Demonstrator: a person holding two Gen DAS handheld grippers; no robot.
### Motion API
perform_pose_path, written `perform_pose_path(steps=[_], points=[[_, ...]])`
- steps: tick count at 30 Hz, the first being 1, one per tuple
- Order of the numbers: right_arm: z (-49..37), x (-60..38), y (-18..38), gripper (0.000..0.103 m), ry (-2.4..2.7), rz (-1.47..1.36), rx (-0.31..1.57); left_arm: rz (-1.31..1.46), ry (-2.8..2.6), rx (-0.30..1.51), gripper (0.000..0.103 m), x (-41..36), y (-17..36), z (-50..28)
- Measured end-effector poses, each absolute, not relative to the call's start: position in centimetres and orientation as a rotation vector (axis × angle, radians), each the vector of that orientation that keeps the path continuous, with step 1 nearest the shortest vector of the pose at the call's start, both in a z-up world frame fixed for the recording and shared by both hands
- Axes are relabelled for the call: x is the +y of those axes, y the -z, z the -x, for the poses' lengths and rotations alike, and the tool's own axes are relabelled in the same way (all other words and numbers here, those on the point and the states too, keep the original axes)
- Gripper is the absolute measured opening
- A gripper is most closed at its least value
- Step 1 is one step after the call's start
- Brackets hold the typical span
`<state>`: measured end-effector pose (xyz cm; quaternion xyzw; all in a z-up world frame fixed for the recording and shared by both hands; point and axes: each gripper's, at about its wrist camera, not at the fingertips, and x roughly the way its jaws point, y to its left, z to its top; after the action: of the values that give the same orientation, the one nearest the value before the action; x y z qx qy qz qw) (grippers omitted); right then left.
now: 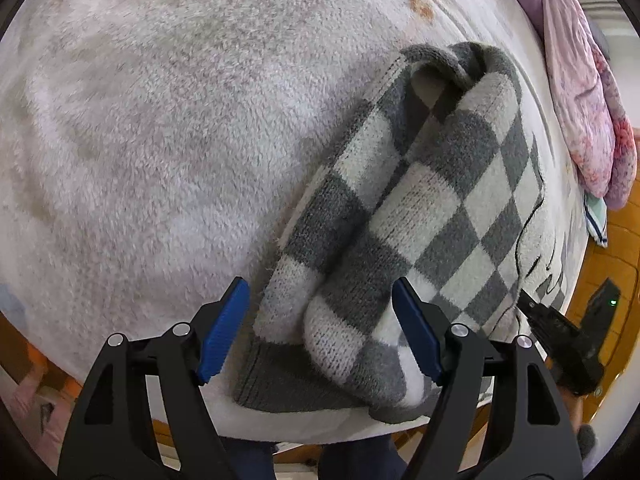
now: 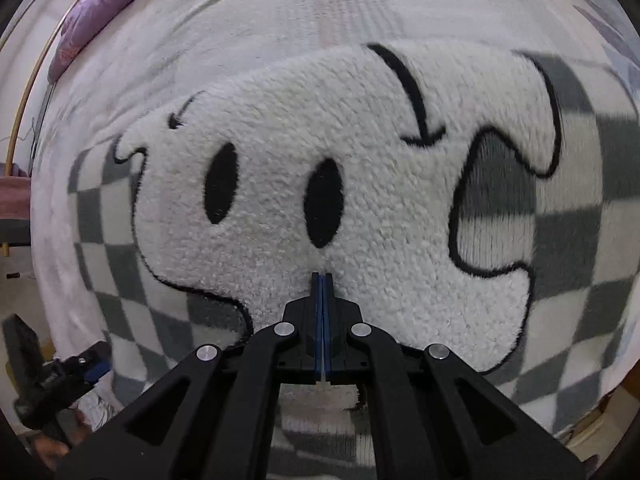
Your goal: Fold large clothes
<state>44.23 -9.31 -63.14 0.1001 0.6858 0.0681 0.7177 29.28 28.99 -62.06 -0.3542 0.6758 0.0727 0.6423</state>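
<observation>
Blue-padded fingers [image 1: 224, 336] of the left gripper [image 1: 320, 334] stand wide apart at the near edge of the bed, with the folded sleeve [image 1: 352, 308] of the checked sweater [image 1: 432, 184] lying between them; neither pad presses the knit, so nothing is gripped on this side.

The sweater, grey and off-white in a checkerboard knit, lies flat on a pale fleece blanket [image 1: 160, 128] that covers the bed. Its sleeve is doubled over the body, running from the near hem up toward the collar end. A ribbed grey hem [image 1: 280, 384] hangs just over the blanket's near edge.

In the right wrist view, the right gripper [image 2: 322, 280] has its jaws fully closed, pad against pad, with nothing visible between them. Its tips sit on or just above the large white plush cartoon patch [image 2: 320, 200] sewn on the sweater's front (contact cannot be confirmed). The patch carries two black oval eyes, the nearer eye [image 2: 324, 202] directly ahead of the tips, and a black outline all round. Checked knit [image 2: 580, 240] surrounds the patch on both sides.

The right gripper also appears in the left wrist view as a black body [image 1: 560, 340] at the sweater's right edge; the left gripper shows likewise at the lower left of the right wrist view [image 2: 86, 368].

Farther out: a pink floral quilt [image 1: 588, 112] bunched at the bed's far right, a purple cover [image 2: 104, 4] beyond the blanket, and an orange-brown wooden surface [image 1: 612, 256] beside the bed.
</observation>
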Motion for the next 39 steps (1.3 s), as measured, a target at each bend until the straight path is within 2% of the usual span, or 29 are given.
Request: perform_pose_path(steps=[5,10,17,21,29,35,39], points=[[-44.2,-9.0,63.0,0.0,-0.126,-0.228,1.503,0.795,-0.119,1.555,0.075,29.5,62.1,-29.8],[-40.0,-9.1,62.1,0.0,-0.101,-0.278,1.519,0.78,-0.088,1.571,0.075,29.2,62.1,-30.0],[-37.9,-9.0,65.2,0.0,-0.092,-0.268,1.546,0.772,-0.086,1.58,0.075,28.7,62.8,-29.5],[-37.0,-8.7,64.5,0.0,-0.108,-0.255,1.536,0.806,-0.1,1.562,0.076,28.9,63.0,-29.2],[-29.5,-9.0,64.8,0.0,-0.074,-0.341,1.614,0.841,-0.123,1.553,0.076,28.3,62.9,-27.7],[-29.6,-8.4,65.6,0.0,-0.144,-0.283,1.601,0.837,-0.154,1.525,0.076,27.4,62.4,-26.7],[-28.2,-11.4,64.5,0.0,-0.137,-0.376,1.62,0.853,-0.18,1.493,0.077,27.1,61.9,-25.9]])
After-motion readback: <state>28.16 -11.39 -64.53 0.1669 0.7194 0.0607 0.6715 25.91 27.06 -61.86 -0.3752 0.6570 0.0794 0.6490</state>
